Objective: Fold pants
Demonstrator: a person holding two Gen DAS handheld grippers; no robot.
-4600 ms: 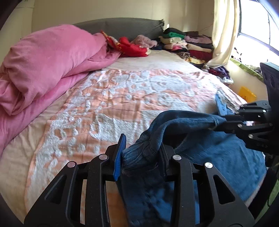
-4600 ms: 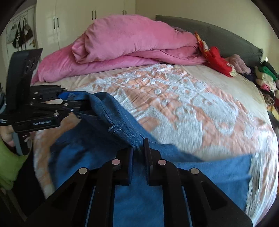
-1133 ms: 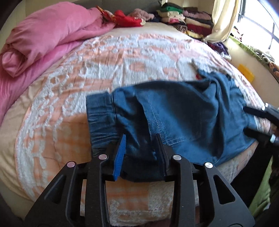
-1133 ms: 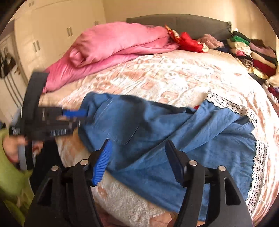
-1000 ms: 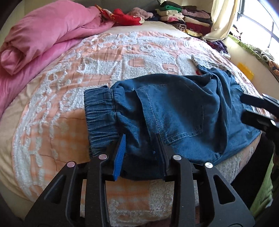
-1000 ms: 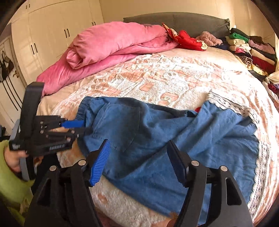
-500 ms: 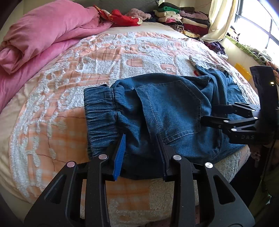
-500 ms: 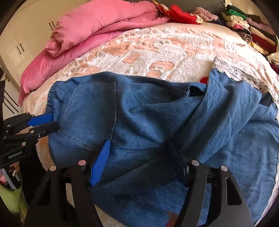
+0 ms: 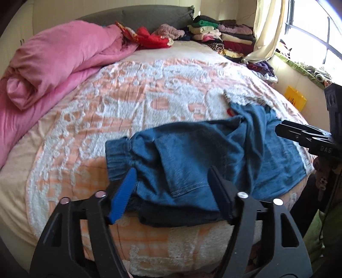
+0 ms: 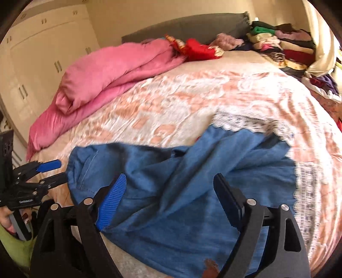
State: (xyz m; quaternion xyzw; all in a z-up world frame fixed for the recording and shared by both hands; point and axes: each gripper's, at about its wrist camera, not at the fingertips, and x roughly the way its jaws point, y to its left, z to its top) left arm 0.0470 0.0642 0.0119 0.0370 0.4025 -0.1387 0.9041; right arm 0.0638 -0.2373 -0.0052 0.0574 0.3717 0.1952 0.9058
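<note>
Blue denim pants (image 9: 192, 154) lie crumpled across the near edge of the bed, elastic waistband (image 9: 117, 158) at the left and lace-trimmed hems (image 10: 241, 124) at the right. My left gripper (image 9: 171, 190) hovers over the waist end with its jaws opening. The denim edge lies between the fingers, and the pads are clear of it. My right gripper (image 10: 170, 198) hangs over the legs, jaws opening too, gripping nothing. The right wrist view shows the left gripper (image 10: 53, 172) beside the waistband. The right gripper (image 9: 280, 129) pokes in from the right edge of the left wrist view.
A rolled pink duvet (image 9: 53, 64) fills the bed's far left. Red cloth (image 9: 149, 38) and stacked folded clothes (image 9: 213, 32) sit by the grey headboard (image 9: 149, 19). Curtain and window (image 9: 310, 32) are at the right, wardrobe doors (image 10: 42, 53) at the left. Peach-and-white bedspread (image 9: 149, 96) lies behind the pants.
My left gripper has let go of the waist edge, widened its jaws and lifted. My right gripper has drawn back from the legs and spread wider. The pants lie on the bed.
</note>
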